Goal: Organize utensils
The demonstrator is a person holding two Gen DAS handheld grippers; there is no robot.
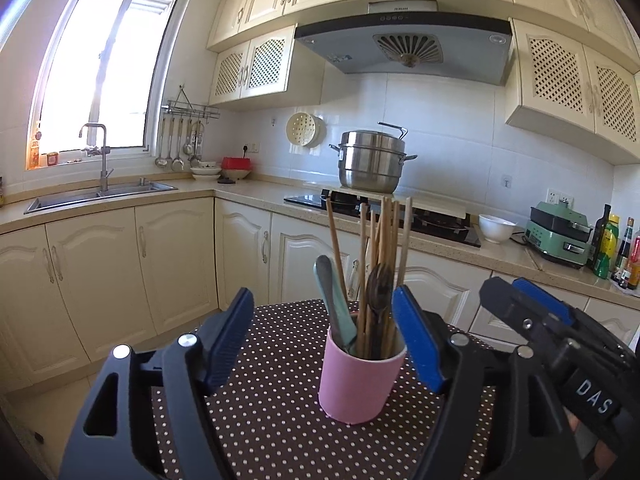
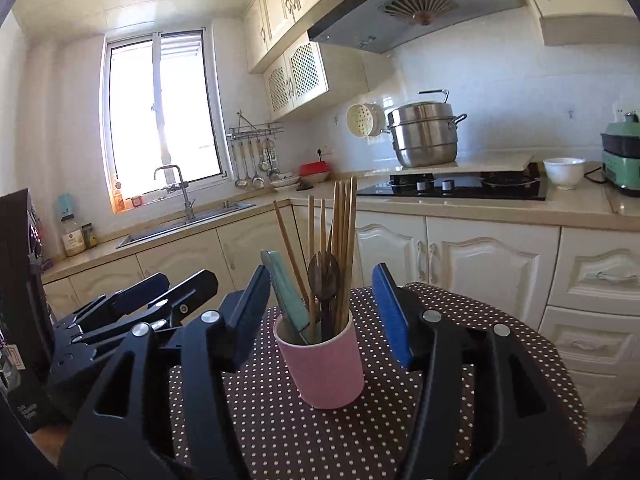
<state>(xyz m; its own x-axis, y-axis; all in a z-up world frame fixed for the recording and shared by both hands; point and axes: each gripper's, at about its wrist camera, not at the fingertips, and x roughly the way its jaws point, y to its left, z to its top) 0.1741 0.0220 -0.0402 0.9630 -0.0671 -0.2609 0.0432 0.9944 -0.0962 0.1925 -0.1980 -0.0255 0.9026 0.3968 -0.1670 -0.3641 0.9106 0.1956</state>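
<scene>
Utensil tips (image 1: 370, 336) hidden (inside the pink cup (image 1: 356, 384)).

A polka-dot table (image 1: 280, 420) carries a pink cup (image 1: 356, 384) upright.

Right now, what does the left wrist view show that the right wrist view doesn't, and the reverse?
Only the left wrist view: bottles at the counter's far right end. Only the right wrist view: a dark box at the left edge and a jar beside the sink. Both: the pink cup of chopsticks on the polka-dot cloth, both tongs open around it.
</scene>
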